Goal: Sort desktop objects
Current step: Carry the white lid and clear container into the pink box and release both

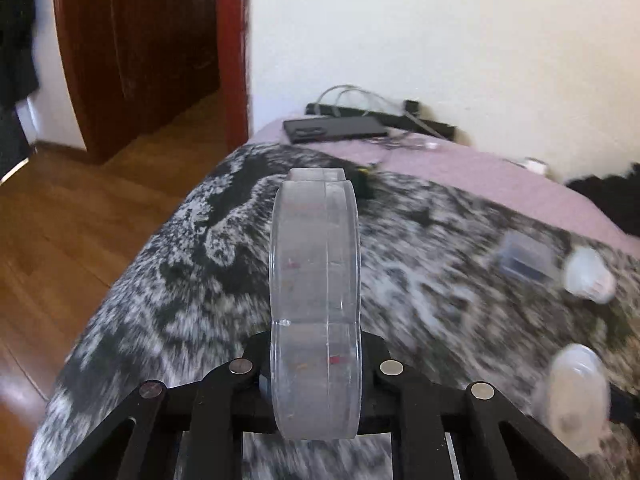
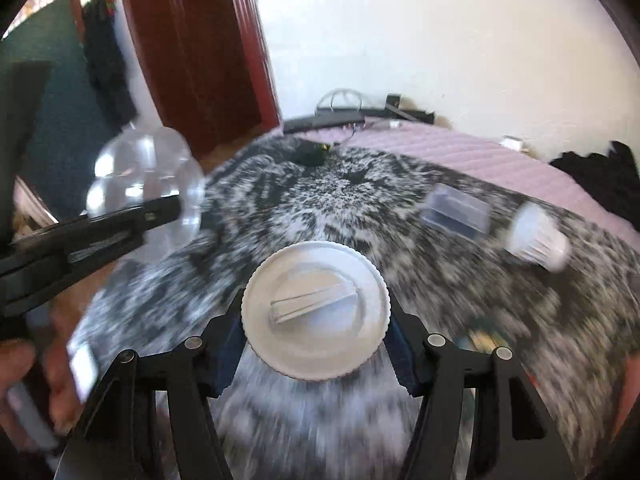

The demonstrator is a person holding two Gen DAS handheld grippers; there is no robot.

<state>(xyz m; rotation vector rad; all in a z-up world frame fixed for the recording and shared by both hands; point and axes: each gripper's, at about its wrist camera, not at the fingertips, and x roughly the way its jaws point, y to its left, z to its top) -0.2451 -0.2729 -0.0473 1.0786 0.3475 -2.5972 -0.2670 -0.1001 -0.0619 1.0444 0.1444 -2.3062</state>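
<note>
My left gripper is shut on a clear plastic lobed box, held on edge above the black-and-white patterned cloth. In the right wrist view that same clear box shows at the left in the left gripper's black fingers. My right gripper is shut on a round white ribbed lid with a raised bar handle, facing the camera. The white lid appears blurred at the lower right of the left wrist view.
A small clear case and a white light bulb lie on the cloth to the right. A dark phone, cables and a black strip sit at the far end on pink bedding. Wooden floor and a red-brown door are at left. A hand is at lower left.
</note>
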